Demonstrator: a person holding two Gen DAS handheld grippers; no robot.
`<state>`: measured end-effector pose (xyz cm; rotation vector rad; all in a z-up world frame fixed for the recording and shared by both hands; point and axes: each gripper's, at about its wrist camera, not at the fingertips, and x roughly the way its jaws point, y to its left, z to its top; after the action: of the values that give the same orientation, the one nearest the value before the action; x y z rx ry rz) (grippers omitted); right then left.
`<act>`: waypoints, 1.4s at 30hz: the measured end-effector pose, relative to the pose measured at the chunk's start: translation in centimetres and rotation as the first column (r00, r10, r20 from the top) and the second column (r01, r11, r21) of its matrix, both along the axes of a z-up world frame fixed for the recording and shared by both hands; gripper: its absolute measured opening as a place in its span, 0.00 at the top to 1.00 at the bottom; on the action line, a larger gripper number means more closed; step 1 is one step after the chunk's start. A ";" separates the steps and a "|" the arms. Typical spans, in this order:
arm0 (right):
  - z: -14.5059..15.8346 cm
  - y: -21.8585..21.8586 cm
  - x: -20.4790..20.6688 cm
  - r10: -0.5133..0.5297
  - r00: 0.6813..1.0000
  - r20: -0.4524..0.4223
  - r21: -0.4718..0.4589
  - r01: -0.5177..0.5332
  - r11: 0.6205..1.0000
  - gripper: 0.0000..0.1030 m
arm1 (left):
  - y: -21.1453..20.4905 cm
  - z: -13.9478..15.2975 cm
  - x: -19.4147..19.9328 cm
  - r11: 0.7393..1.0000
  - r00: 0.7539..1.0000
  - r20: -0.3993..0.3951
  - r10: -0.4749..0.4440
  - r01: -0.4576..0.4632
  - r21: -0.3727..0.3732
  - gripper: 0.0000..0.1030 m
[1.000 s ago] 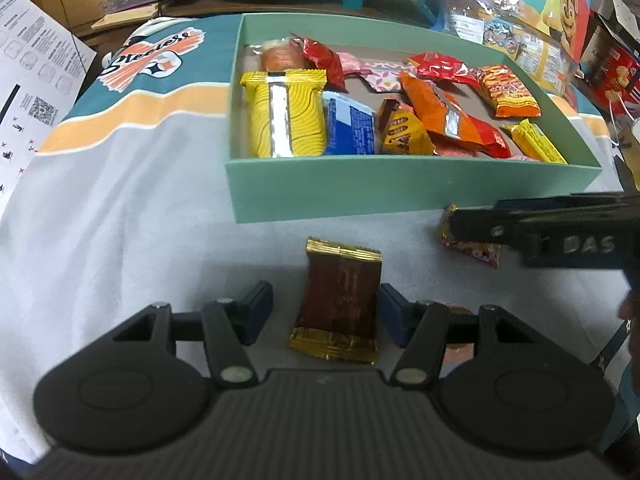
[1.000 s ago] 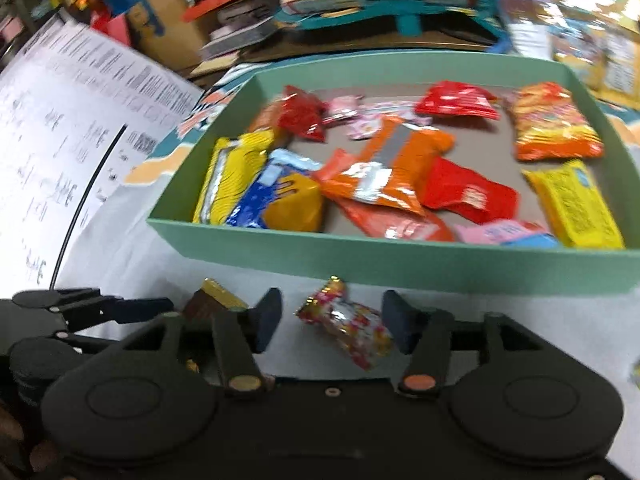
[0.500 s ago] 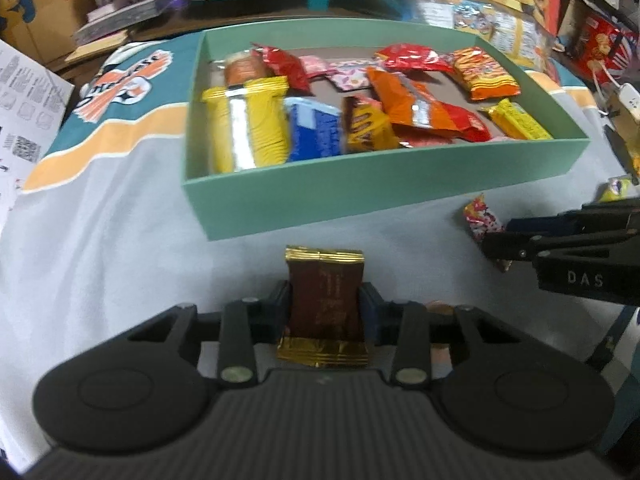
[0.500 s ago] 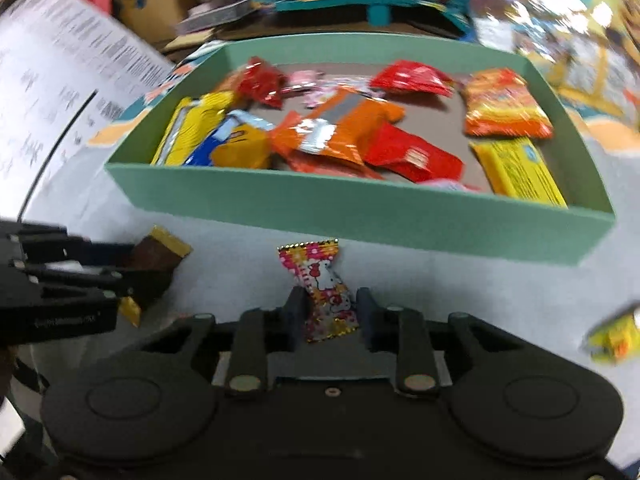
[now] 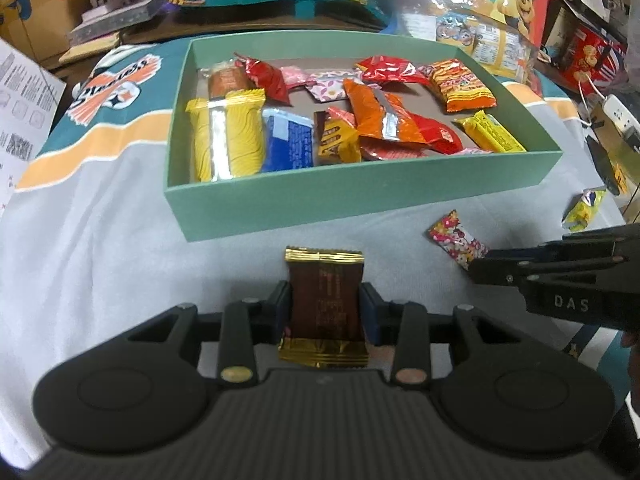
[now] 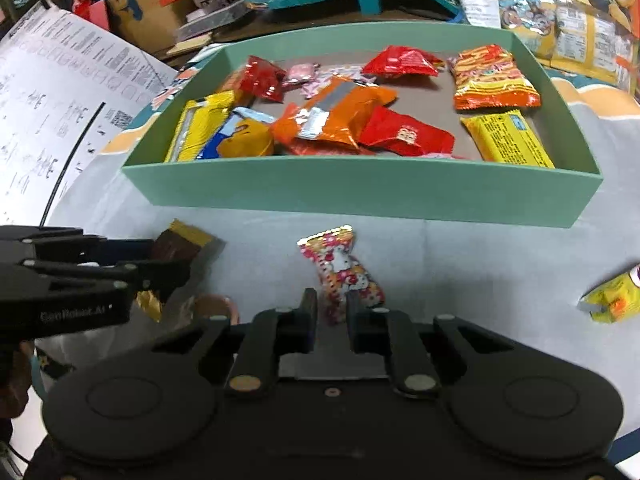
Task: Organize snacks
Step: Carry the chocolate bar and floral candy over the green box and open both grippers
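Observation:
My left gripper is shut on a brown snack packet with gold ends, held just in front of the green box. My right gripper is shut on a small red-and-white patterned candy packet, also in front of the green box. The box holds several snack packets. From the left wrist view the right gripper comes in from the right with the candy packet. From the right wrist view the left gripper shows at the left with the brown packet.
A yellow candy packet lies loose on the cloth at the right, and shows as the yellow packet in the left wrist view. Printed paper sheets lie at the left. Books, boxes and toy packaging crowd the space behind the box.
Both grippers have closed on their packets: the left on the brown one, the right on the patterned candy. Both packets have been lifted off the cloth, and the right gripper has shifted sideways.

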<state>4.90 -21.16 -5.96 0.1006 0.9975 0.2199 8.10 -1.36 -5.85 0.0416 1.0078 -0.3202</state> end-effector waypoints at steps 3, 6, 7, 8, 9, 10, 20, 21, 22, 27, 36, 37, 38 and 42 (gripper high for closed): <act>0.5 -0.2 0.2 -0.003 0.999 0.038 0.014 0.003 1.000 0.70 | 0.8 0.1 -0.1 1.000 1.000 -0.008 0.022 -0.022 -0.016 0.65; 0.6 -0.2 1.2 0.009 0.999 0.052 0.002 -0.009 1.000 0.68 | 1.3 0.1 -0.1 0.999 0.999 -0.013 0.039 -0.040 -0.021 0.65; 0.4 0.0 1.6 0.016 0.999 0.048 -0.004 -0.016 1.000 0.68 | 1.4 0.1 -0.1 0.999 0.999 -0.014 0.042 -0.042 -0.022 0.65; 0.1 0.1 2.1 0.025 0.999 0.039 -0.009 -0.024 1.000 0.68 | 1.5 0.1 -0.1 0.999 0.999 -0.016 0.043 -0.044 -0.023 0.65; -0.3 0.2 2.5 0.034 0.999 0.028 -0.014 -0.034 0.999 0.68 | 1.5 0.1 -0.1 0.999 0.999 -0.017 0.045 -0.045 -0.024 0.65; -0.6 0.3 2.8 0.042 0.999 0.018 -0.021 -0.042 0.999 0.68 | 1.6 0.1 0.0 0.999 0.999 -0.018 0.046 -0.046 -0.026 0.65; -1.0 3.3 0.6 0.114 0.992 0.045 -0.162 -0.106 0.981 0.80 | 1.2 0.1 0.0 0.998 0.999 -0.022 0.042 -0.042 -0.036 0.65; -0.9 3.0 0.5 0.098 0.994 0.037 -0.147 -0.092 0.985 0.80 | 1.2 0.3 -0.1 0.998 0.999 -0.018 0.041 -0.041 -0.038 0.65; -0.8 2.7 0.4 0.082 0.996 0.032 -0.134 -0.077 0.988 0.80 | 1.1 0.4 -0.2 0.998 0.999 -0.014 0.038 -0.039 -0.040 0.65; 1.1 0.9 -0.3 0.014 0.999 0.048 -0.062 -0.011 0.998 0.80 | 0.9 1.9 -0.6 0.998 1.000 0.012 0.028 -0.028 -0.052 0.65; 6.8 -2.6 1.2 -0.096 0.987 0.125 0.087 0.086 0.993 0.80 | -0.3 6.6 1.6 0.998 0.993 0.119 0.009 -0.001 -0.068 0.65; 7.2 -3.3 1.9 -0.110 0.986 0.129 0.096 0.098 0.991 0.80 | -0.4 7.1 2.3 0.998 0.991 0.132 0.013 -0.004 -0.068 0.65; 7.6 -3.7 2.4 -0.127 0.982 0.137 0.102 0.113 0.988 0.80 | -0.6 7.6 2.9 0.998 0.990 0.143 0.017 -0.007 -0.069 0.65; 8.2 -5.0 4.3 -0.168 0.974 0.152 0.114 0.152 0.982 0.80 | -1.2 8.7 6.0 0.997 0.987 0.162 0.023 -0.011 -0.073 0.65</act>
<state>9.21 -26.20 2.28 0.2519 0.8131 0.1285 14.11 -2.59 2.84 -0.0065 0.8336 -0.3317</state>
